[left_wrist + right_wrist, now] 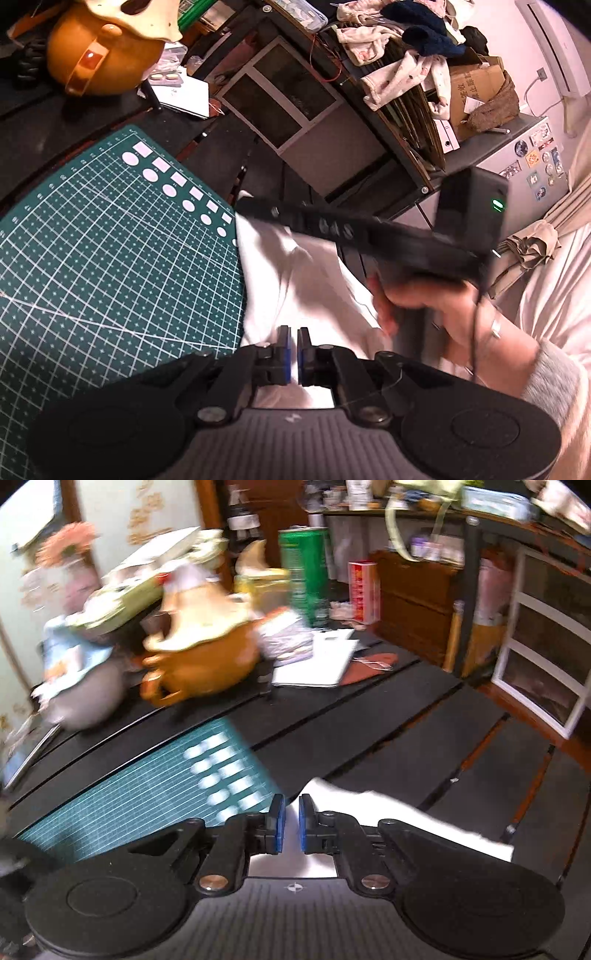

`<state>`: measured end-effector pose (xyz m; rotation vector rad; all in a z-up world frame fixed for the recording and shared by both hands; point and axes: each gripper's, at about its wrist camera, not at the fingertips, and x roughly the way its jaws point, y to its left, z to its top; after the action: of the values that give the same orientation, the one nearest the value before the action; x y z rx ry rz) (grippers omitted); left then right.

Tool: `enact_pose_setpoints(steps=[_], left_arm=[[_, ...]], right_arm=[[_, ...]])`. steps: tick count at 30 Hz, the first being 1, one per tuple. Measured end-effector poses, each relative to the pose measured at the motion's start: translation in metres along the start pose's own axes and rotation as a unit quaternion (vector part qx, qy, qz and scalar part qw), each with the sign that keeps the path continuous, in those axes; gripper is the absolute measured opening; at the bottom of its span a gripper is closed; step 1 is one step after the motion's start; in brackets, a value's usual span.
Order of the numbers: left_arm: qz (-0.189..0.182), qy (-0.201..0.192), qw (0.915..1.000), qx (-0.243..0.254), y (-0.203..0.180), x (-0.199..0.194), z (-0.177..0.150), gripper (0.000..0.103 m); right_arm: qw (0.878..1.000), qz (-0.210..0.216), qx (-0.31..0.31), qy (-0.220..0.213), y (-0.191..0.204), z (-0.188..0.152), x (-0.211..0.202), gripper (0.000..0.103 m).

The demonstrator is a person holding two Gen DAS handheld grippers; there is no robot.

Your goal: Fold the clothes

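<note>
- White cloth (295, 280) lies just right of the green cutting mat (110, 258), its edge overlapping the mat.
- Left gripper (293, 354) is nearly closed, pinching the cloth, likely anchoring it.
- Right gripper (291, 825) is likewise nearly closed on the cloth's edge beside the mat, probably to carry a fold.

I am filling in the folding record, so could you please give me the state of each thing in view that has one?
White garment: crumpled, part on the mat, pinched by both tongs.
Left tongs: shut on the white garment.
Right tongs: shut on the white garment.
Green cutting mat: flat, right edge covered by the garment.
Cardboard box: flaps open.
</note>
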<state>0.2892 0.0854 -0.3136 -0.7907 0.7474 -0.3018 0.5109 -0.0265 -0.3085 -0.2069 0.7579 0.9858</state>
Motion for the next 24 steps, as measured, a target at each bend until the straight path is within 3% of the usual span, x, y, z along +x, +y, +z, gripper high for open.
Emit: enact_pose_setpoints(steps=[4,5,6,7,9,11,14,16,17,18,24], left_arm=[[0.001,0.007,1.0000,-0.005,-0.002,-0.007,0.001,0.002],[-0.003,0.007,0.9999,-0.008,-0.003,-0.012,0.003,0.005],[-0.009,0.003,0.9999,-0.012,-0.003,-0.018,0.004,0.006],[-0.015,0.000,0.9998,-0.016,-0.003,-0.023,0.005,0.008],[-0.031,-0.006,0.9992,-0.024,0.000,-0.030,0.007,0.008],[-0.049,-0.010,0.9981,-0.036,0.003,-0.032,0.009,0.008],[-0.073,0.001,0.9942,-0.080,0.018,-0.022,0.008,0.008],[-0.064,0.008,0.9936,-0.092,0.023,-0.016,0.007,0.008],[-0.057,0.012,0.9942,-0.091,0.024,-0.015,0.005,0.006],[-0.051,0.016,0.9946,-0.089,0.026,-0.013,0.004,0.004],[-0.016,0.020,0.9988,-0.043,0.020,-0.022,0.001,0.002]], right_arm=[[0.997,0.000,0.078,-0.022,-0.021,0.009,-0.004,0.010],[0.991,0.030,0.123,-0.052,-0.029,0.012,-0.018,0.011],[0.989,0.039,0.132,-0.055,-0.030,0.012,-0.020,0.013],[0.974,0.107,0.190,-0.061,-0.038,0.010,-0.032,0.014],[0.964,0.147,0.219,-0.042,-0.041,0.006,-0.036,0.017],[0.948,0.186,0.256,0.025,-0.040,-0.005,-0.036,0.019],[0.931,0.209,0.286,0.087,-0.036,-0.023,-0.030,0.019],[0.925,0.209,0.300,0.101,-0.034,-0.032,-0.024,0.015],[0.924,0.205,0.306,0.104,-0.034,-0.036,-0.019,0.003],[0.923,0.201,0.312,0.106,-0.034,-0.039,-0.014,0.000],[0.919,0.174,0.350,0.050,-0.047,-0.040,-0.003,0.001]])
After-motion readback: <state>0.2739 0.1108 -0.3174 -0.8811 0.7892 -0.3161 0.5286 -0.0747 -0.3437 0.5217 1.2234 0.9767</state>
